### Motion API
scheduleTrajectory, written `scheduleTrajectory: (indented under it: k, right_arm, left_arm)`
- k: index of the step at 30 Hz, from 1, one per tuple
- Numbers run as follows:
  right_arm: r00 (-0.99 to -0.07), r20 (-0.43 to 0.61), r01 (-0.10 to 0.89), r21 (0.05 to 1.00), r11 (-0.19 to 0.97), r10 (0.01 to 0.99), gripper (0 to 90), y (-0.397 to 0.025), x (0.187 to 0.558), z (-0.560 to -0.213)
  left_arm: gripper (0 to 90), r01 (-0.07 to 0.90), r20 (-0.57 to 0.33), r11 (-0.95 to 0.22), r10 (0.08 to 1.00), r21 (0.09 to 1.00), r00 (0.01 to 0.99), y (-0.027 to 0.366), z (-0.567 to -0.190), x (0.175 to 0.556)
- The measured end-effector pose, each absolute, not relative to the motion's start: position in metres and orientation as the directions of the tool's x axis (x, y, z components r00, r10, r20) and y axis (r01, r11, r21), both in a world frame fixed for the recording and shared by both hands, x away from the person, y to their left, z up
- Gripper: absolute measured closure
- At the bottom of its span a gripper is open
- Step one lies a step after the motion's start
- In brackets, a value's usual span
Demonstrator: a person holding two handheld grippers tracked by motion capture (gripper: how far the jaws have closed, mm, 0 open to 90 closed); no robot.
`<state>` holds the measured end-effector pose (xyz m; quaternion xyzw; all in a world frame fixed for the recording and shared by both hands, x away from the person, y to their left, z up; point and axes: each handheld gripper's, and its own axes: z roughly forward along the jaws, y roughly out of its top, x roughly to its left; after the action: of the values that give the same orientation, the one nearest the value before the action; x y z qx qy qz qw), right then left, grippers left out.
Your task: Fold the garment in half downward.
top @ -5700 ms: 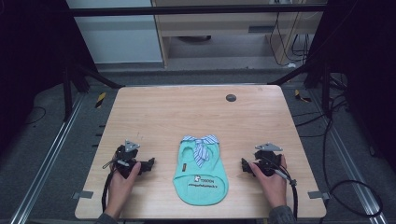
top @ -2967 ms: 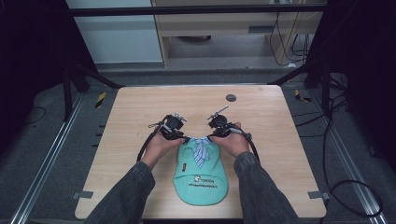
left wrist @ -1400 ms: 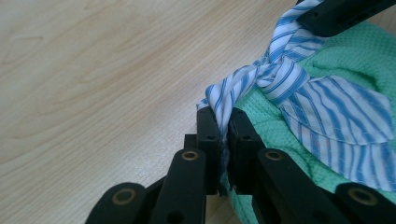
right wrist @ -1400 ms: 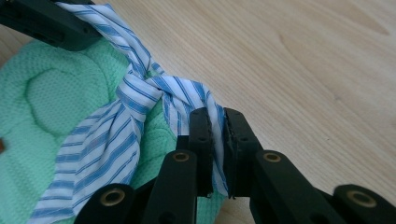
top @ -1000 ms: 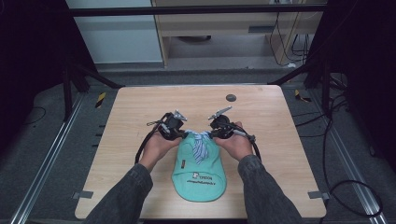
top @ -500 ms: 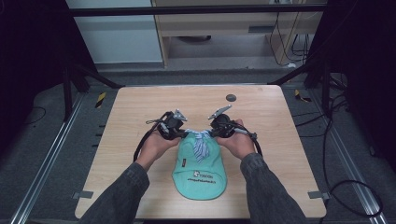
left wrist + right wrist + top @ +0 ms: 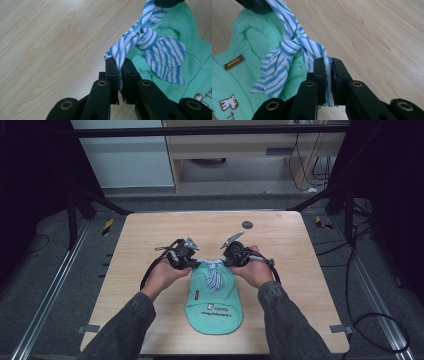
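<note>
A mint-green knit garment lies flat near the table's front edge, with a small printed motif and a brown label. At its far end a blue-and-white striped tie is knotted. My left gripper is shut on the tie's left end, the strip pinched between its jaws. From the other side, my right gripper is shut on the right end, with fabric clamped between its jaws. The tie's ends rise off the green knit toward both grippers.
A small dark round disc lies near the far edge of the wooden table. Cables trail from both grippers across the tabletop. Yellow-and-black objects lie on the floor to the left, and a cabinet stands behind.
Both grippers came up from the table's near corners to the garment's far end and shut on the striped tie's ends. In the last second they lifted the ends slightly.
</note>
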<state>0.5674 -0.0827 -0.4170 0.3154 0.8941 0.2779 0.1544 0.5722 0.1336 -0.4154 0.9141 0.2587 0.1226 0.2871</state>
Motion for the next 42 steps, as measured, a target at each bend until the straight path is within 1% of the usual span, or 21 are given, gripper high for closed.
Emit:
scheduleTrajectory:
  k: [9,20,26,36,42]
  right_arm:
    - [-0.759,-0.126,0.454,0.601,0.658,0.638,83.0,-0.082,0.568,-0.407]
    - [-0.756,-0.147,0.436,0.613,0.659,0.637,83.0,-0.081,0.572,-0.398]
    - [-0.749,-0.158,0.423,0.634,0.648,0.643,83.0,-0.081,0.575,-0.389]
    - [-0.755,-0.182,0.401,0.631,0.664,0.629,83.0,-0.081,0.573,-0.387]
    - [-0.742,-0.19,0.4,0.644,0.652,0.643,83.0,-0.084,0.577,-0.377]
  left_arm:
    - [85.1,0.38,0.098,-0.708,0.534,0.595,0.84,0.135,-0.406,0.575]
    - [85.0,0.376,0.112,-0.705,0.54,0.602,0.834,0.135,-0.401,0.58]
    - [85.0,0.37,0.123,-0.698,0.548,0.613,0.828,0.137,-0.391,0.584]
    - [85.1,0.363,0.123,-0.703,0.538,0.612,0.834,0.136,-0.39,0.584]
    - [85.0,0.345,0.151,-0.712,0.533,0.611,0.832,0.131,-0.377,0.591]
